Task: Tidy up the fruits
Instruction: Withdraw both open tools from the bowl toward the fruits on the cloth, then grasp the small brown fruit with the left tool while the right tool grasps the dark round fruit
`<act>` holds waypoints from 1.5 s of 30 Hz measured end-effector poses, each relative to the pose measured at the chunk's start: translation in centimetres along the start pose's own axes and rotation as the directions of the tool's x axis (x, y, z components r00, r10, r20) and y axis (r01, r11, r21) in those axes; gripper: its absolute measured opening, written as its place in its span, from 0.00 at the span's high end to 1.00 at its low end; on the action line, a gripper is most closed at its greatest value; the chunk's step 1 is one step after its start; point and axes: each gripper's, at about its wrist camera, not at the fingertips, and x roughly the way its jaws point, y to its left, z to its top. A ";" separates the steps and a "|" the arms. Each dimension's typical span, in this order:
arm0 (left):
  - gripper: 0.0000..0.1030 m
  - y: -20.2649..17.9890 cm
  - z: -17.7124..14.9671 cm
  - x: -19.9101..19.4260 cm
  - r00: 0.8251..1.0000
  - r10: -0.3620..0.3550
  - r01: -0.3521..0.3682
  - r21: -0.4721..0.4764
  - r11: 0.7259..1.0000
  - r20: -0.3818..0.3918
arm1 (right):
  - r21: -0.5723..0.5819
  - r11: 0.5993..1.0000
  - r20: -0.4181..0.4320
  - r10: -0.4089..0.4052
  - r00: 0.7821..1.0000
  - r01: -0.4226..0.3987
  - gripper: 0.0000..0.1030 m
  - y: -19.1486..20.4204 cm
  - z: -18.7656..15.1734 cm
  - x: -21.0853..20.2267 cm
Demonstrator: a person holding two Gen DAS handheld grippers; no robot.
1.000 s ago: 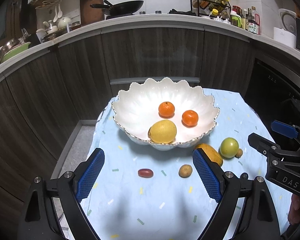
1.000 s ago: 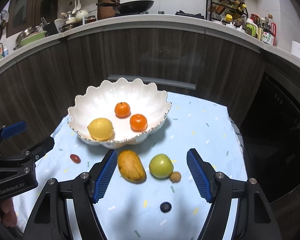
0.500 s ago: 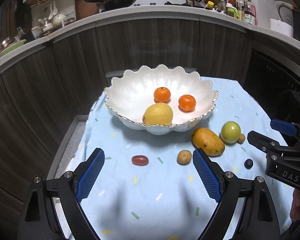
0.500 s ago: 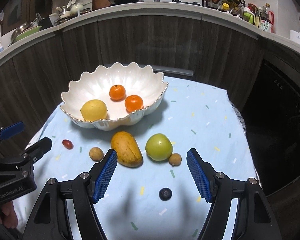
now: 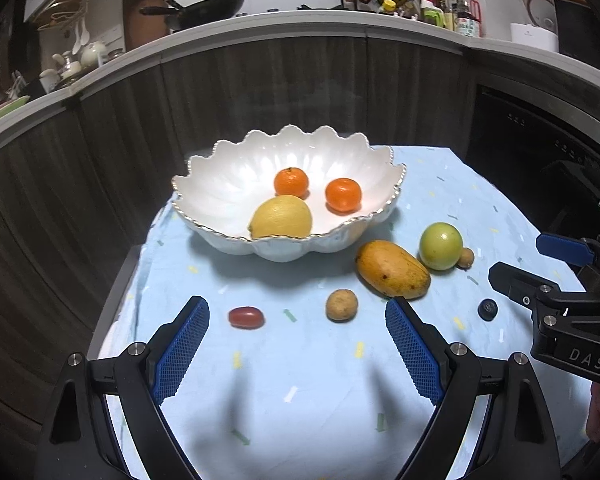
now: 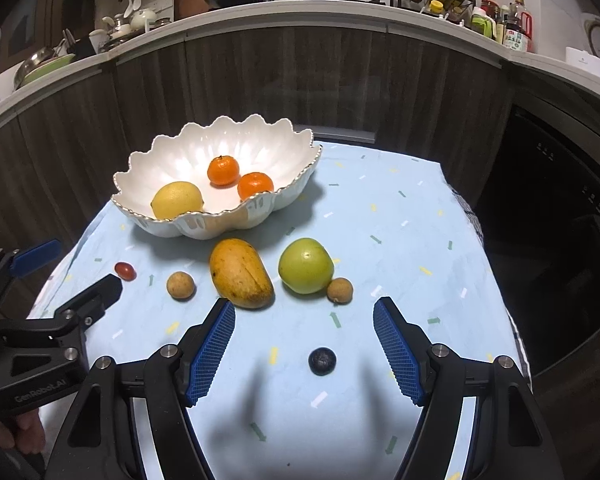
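A white scalloped bowl (image 5: 220, 184) (image 6: 284, 200) holds a lemon (image 5: 282, 217) and two mandarins (image 5: 291, 182) (image 5: 343, 195). On the blue cloth in front lie a mango (image 5: 392, 269) (image 6: 241, 273), a green apple (image 5: 441, 246) (image 6: 305, 265), two small brown longans (image 5: 341, 305) (image 6: 340, 289), a red cherry tomato (image 5: 246, 317) (image 6: 125, 271) and a dark blueberry (image 5: 487, 309) (image 6: 322, 361). My left gripper (image 5: 298, 312) hangs open above the tomato and a longan. My right gripper (image 6: 305, 312) is open, with the blueberry lying between its fingers.
The small table (image 6: 440, 248) under the cloth stands before dark wood cabinets (image 5: 300, 80). A counter above carries a wok (image 5: 208, 6), bottles (image 5: 452, 16) and dishes. A dark appliance front (image 6: 560, 200) is at the right. The table's left and right edges drop off.
Both grippers have sunk toward the table and the fruits now appear larger and closer. The jaws kept the same width. No fruit has moved.
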 end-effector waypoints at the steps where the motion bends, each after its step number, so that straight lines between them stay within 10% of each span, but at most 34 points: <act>1: 0.12 -0.1 0.0 0.2 1.000 -0.003 0.003 0.004 1.000 -0.002 | -0.001 1.000 0.000 -0.003 1.000 0.003 0.30 -0.1 -0.1 0.0; 17: 0.20 -1.5 0.1 4.2 0.997 -0.066 0.068 0.059 0.996 -0.040 | 0.030 0.999 -0.070 -0.025 0.997 0.027 0.31 -0.9 -1.9 3.0; 45: 0.56 -2.5 -0.2 9.0 0.978 -0.100 0.115 0.073 0.991 -0.185 | 0.065 0.998 -0.150 0.028 0.988 -0.018 0.70 -1.7 -3.6 5.5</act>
